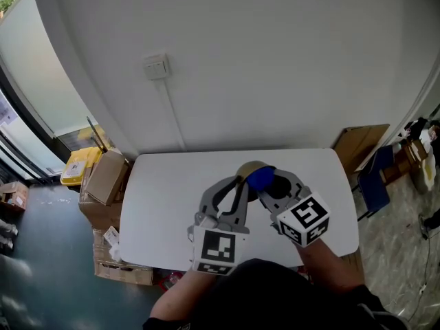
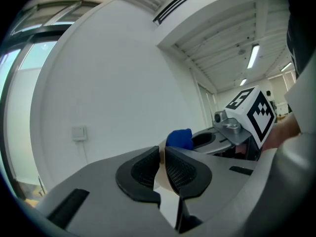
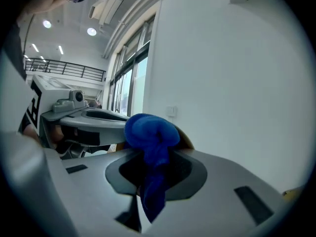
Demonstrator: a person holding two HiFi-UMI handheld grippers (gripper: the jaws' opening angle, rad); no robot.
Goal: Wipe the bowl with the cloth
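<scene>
Both grippers are raised together over the white table. A tan bowl stands on edge between them. My left gripper is shut on its thin rim, with a pad against each side. A blue cloth is bunched in my right gripper, whose jaws are shut on it. The wad of cloth rests against the bowl's edge. In the left gripper view the cloth shows just past the jaws, with the right gripper's marker cube behind it.
The table stands against a white wall with a switch. Cardboard boxes and a yellow object sit on the floor at the table's left. A flat cardboard sheet and more clutter lie at its right.
</scene>
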